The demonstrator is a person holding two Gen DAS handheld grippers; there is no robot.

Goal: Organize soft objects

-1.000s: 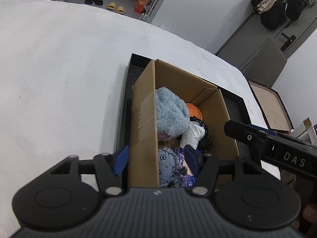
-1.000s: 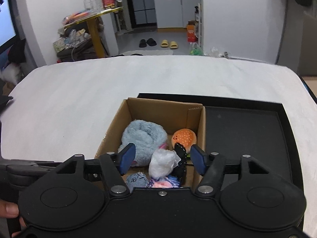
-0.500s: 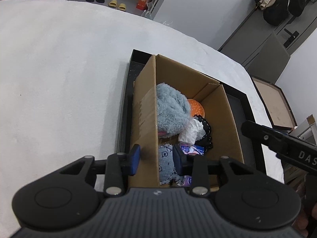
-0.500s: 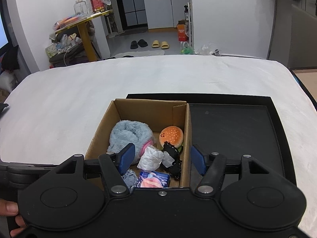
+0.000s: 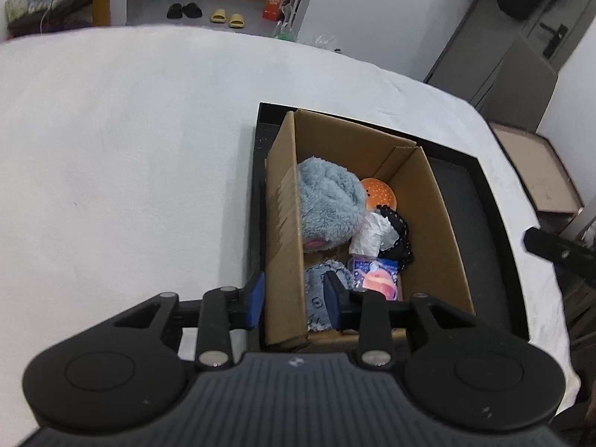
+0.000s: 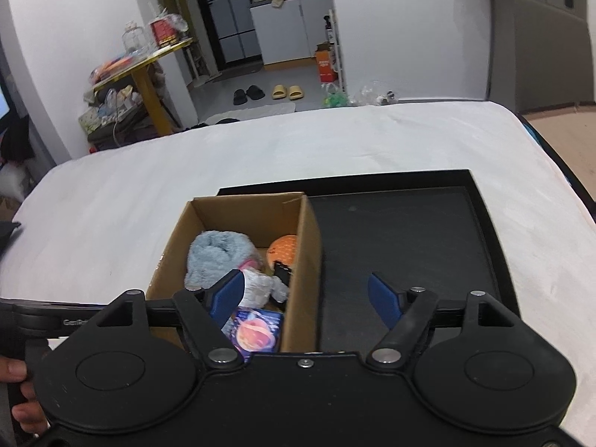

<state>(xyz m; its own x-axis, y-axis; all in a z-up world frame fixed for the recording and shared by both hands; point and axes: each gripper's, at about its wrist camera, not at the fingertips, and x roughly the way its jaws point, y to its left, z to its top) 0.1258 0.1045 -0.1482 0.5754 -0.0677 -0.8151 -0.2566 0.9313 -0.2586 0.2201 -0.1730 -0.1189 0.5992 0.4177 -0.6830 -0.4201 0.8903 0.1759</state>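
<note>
One cardboard box stands in the left part of a black tray on a white-covered table. Inside the box lie a fluffy grey-blue plush against the left wall, an orange burger-shaped toy at the far end, a crumpled white wad, a black beaded piece, a blue denim-like plush at the near left corner and a small blue packet with a pink picture. The part of the tray to the right of the box holds nothing. On the left gripper's bar, seen at the left edge of the right wrist view, some small raised lettering shows but cannot be read.

The left gripper straddles the box's left wall at its near end, one blue pad outside and the other inside against the denim-like plush; whether the pads press the cardboard cannot be told. The right gripper is spread wide across the box's right wall, its left finger over the white wad, its right finger over bare tray, touching neither
</note>
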